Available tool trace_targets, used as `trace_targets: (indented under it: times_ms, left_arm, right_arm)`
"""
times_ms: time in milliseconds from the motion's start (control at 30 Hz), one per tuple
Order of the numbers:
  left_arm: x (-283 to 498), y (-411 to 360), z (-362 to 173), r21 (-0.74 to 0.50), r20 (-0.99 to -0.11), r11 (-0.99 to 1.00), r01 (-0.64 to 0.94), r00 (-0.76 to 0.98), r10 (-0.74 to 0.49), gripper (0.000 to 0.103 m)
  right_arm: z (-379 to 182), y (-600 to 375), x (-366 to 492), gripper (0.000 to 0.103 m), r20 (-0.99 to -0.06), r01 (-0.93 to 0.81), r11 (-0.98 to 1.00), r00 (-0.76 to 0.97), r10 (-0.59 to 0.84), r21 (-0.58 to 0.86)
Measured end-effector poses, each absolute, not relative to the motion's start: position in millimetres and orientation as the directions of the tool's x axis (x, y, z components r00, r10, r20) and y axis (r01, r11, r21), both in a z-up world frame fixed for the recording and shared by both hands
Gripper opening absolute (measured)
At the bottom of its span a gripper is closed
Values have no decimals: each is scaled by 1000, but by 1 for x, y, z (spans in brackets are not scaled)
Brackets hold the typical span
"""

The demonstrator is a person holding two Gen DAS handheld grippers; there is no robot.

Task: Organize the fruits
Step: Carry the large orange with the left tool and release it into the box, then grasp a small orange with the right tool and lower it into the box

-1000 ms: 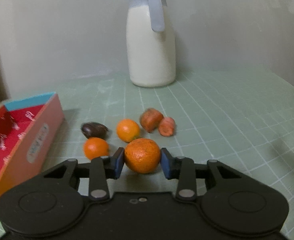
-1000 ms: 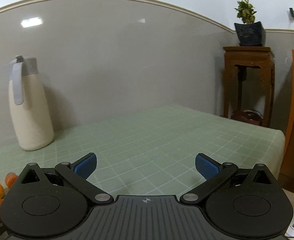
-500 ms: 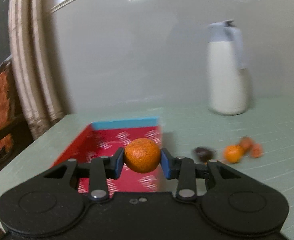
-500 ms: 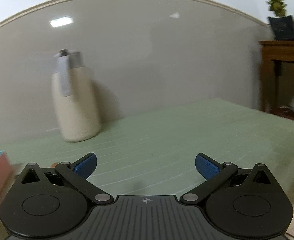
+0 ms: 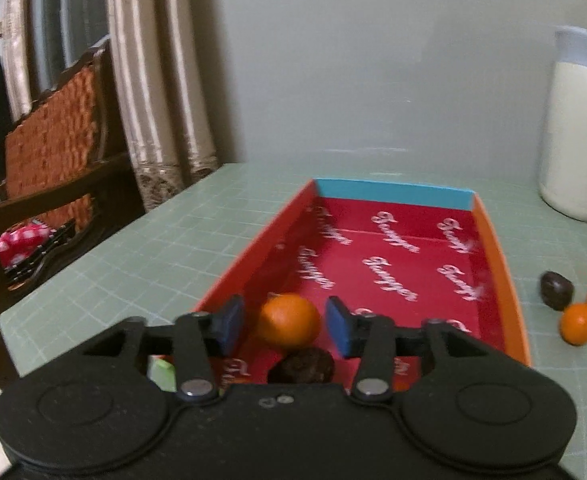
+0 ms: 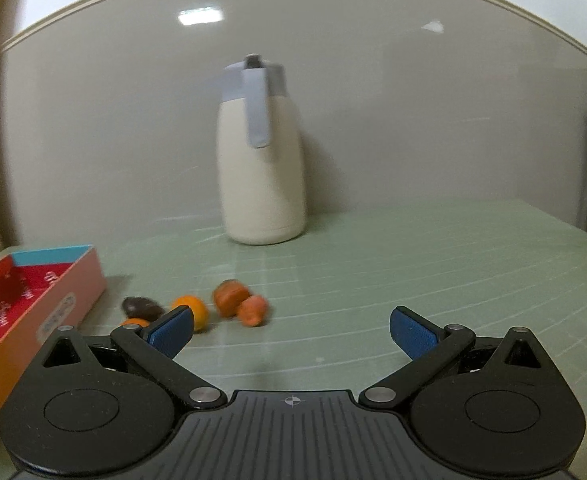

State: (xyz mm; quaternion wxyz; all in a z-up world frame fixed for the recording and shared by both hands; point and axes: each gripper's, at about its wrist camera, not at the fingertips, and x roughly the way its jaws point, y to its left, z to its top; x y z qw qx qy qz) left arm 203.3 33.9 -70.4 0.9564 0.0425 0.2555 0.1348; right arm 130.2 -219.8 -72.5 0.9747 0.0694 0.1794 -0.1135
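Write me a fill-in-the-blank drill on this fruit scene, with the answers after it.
1. The left gripper hangs over the red ____.
2. The orange between its fingers lies ____ the box.
3. The right gripper is open and holds ____.
4. Behind the loose fruits on the table stands a cream ____.

Answers: box; inside; nothing; jug

Dark fruit [image 5: 303, 364] in red box [image 5: 497, 264]: lower part hidden behind left gripper [image 5: 283, 326] body. Green item [image 5: 162, 372]: mostly hidden, unidentifiable. Small orange [image 6: 134, 322]: largely behind right gripper [image 6: 291, 330] finger. Jug [image 5: 577, 128]: cut by frame edge. Fruits [image 6: 239, 302] blurred.
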Motion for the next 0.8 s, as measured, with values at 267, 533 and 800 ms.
trace_targets:
  times_ms: [267, 533, 800]
  left_arm:
    - [160, 38, -49, 163, -339, 960, -226, 901, 270, 95]
    - [135, 64, -54, 102, -393, 955, -279, 870, 297, 97]
    - [137, 74, -60, 104, -408, 947, -305, 855, 320, 97]
  right_arm:
    - [-75, -197, 147, 103, -398, 151, 983, 912, -98, 103]
    - [-79, -184, 162, 103, -426, 93, 990, 904, -40, 106]
    - [-80, -164, 183, 54, -490, 48, 991, 872, 21, 129]
